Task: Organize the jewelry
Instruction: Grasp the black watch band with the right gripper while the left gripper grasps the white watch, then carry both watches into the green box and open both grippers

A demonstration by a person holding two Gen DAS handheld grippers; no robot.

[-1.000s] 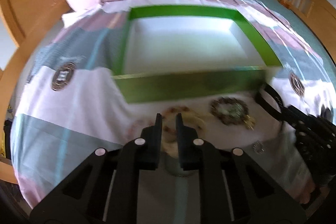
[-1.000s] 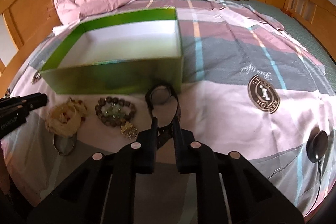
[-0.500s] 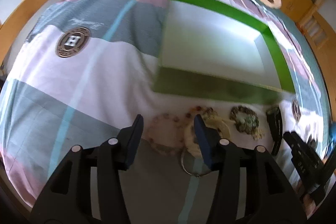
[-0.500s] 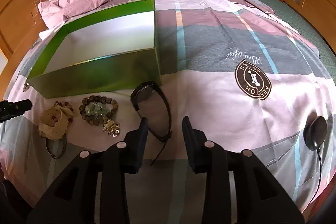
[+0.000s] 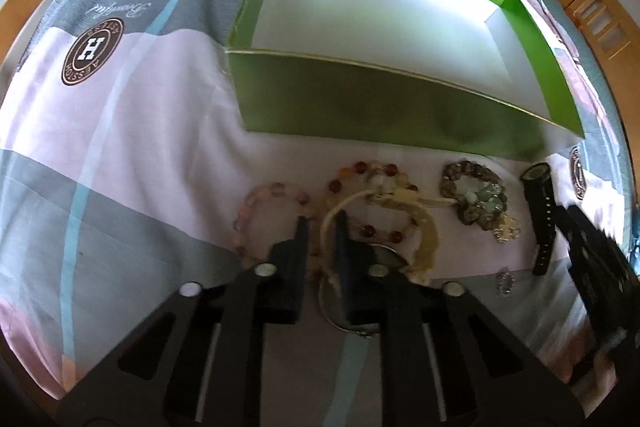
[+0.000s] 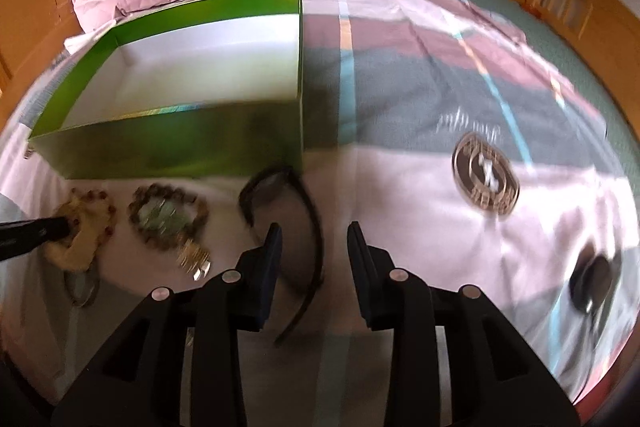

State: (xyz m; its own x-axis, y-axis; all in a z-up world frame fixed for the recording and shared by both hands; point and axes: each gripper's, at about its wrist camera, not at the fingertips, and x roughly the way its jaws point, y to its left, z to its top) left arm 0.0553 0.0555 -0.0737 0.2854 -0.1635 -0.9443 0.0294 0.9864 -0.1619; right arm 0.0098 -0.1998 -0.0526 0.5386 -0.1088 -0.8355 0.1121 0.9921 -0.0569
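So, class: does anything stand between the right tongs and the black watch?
Nothing visible does. The right tongs are open directly over the black watch, whose strap runs between the fingers. The green box sits beyond it.

The box (image 5: 400,115) is bright green outside, white inside. The bedspread (image 6: 420,75) carries pink, grey and mauve blocks, pale blue stripes and round brown emblems. Bracelets: pale pink (image 5: 272,215), cream with red beads (image 5: 384,211), mottled brown-green (image 5: 476,195). The watch (image 6: 280,211) is black.
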